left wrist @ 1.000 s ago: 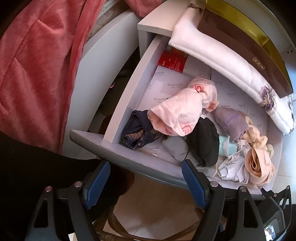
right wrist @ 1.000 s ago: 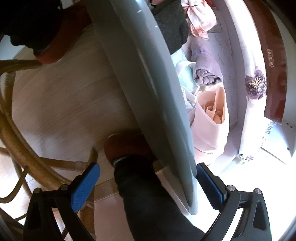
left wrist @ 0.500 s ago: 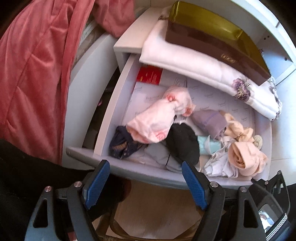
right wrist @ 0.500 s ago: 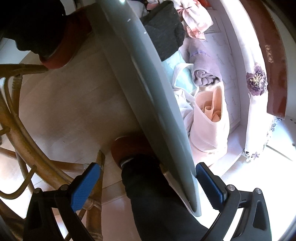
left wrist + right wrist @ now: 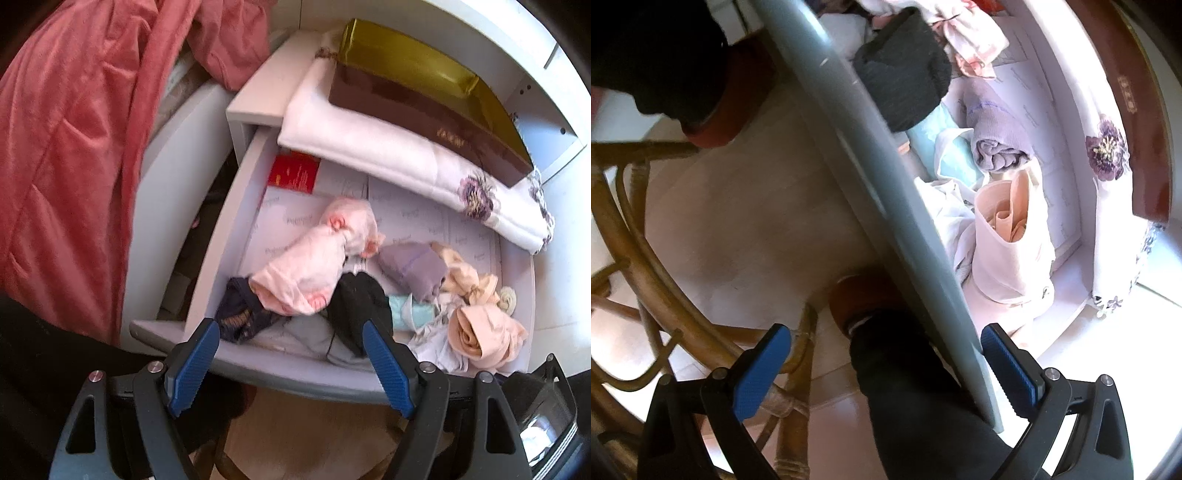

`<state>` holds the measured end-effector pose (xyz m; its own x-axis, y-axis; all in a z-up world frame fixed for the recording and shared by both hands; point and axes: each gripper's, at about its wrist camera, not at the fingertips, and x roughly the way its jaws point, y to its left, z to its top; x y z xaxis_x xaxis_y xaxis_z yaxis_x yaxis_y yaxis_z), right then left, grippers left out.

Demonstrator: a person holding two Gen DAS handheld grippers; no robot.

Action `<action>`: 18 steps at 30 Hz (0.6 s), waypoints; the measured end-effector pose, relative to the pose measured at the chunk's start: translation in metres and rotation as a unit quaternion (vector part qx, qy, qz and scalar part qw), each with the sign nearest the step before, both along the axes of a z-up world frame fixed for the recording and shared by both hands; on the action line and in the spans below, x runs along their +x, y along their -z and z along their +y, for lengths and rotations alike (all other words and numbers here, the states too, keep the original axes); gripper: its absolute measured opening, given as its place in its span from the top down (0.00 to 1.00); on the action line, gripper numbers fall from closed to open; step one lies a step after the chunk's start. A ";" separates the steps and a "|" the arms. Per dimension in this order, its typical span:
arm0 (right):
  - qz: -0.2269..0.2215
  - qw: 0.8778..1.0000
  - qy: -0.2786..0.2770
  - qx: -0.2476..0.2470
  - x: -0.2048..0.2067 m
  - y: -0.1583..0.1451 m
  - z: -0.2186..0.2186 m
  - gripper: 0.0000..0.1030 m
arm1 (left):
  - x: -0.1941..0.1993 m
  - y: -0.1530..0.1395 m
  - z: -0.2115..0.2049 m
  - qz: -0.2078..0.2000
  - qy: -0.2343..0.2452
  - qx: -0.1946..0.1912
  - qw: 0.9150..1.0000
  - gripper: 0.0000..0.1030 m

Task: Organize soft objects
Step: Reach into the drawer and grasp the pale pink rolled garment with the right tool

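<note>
Fingers (image 5: 192,365) of both grippers wide apart, seemingly empty, near drawer (image 5: 295,373).

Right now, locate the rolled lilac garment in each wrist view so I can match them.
Left wrist: lilac roll lies right of centre in the drawer, behind the black bundle.
Right wrist: lilac roll sits upper right, inside the drawer.
Shared landmark: the peach roll nearby.

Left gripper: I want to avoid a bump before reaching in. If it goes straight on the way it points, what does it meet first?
Probably the drawer's grey front panel, which lies across the gap of the open left gripper. Just past it lie the grey cloth and black sock. Depth is unclear.
</note>
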<state>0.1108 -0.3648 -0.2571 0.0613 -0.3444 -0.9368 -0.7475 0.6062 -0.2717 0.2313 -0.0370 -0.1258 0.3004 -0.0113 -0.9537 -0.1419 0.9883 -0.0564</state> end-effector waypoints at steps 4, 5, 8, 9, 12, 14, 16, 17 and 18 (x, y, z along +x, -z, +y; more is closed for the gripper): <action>0.010 0.994 0.072 0.077 0.033 -0.026 -0.007 0.00 | -0.002 -0.004 0.003 -0.004 0.007 0.002 1.000 0.21; 0.012 0.992 0.090 0.092 0.041 -0.033 -0.009 0.00 | -0.003 -0.005 0.003 -0.003 0.010 0.003 1.000 0.21; 0.008 0.986 0.121 0.116 0.061 -0.051 -0.010 0.00 | -0.003 -0.005 0.001 -0.002 0.017 0.002 1.000 0.21; 0.005 0.984 0.130 0.124 0.068 -0.059 -0.010 0.00 | -0.004 -0.005 0.001 -0.003 0.018 0.002 1.000 0.21; -0.009 0.977 0.156 0.148 0.088 -0.080 -0.012 0.00 | -0.004 -0.004 0.001 -0.003 0.022 -0.001 1.000 0.21; -0.021 0.972 0.173 0.160 0.101 -0.097 -0.018 0.00 | -0.005 -0.003 0.001 -0.002 0.026 -0.002 1.000 0.21; -0.032 0.966 0.188 0.173 0.116 -0.113 -0.022 0.00 | -0.004 -0.001 -0.001 0.002 0.032 -0.002 0.999 0.21; -0.040 0.962 0.198 0.181 0.120 -0.119 -0.032 0.00 | -0.005 -0.001 -0.003 0.003 0.035 0.001 0.999 0.21; -0.045 0.960 0.207 0.185 0.128 -0.126 -0.035 0.00 | -0.005 -0.002 -0.004 0.001 0.038 0.004 0.999 0.21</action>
<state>0.2390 -0.4000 -0.1311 0.0779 -0.0016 -0.9970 -0.4057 0.9134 -0.0331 0.2261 -0.0411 -0.1243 0.2964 -0.0264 -0.9547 -0.0658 0.9967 -0.0479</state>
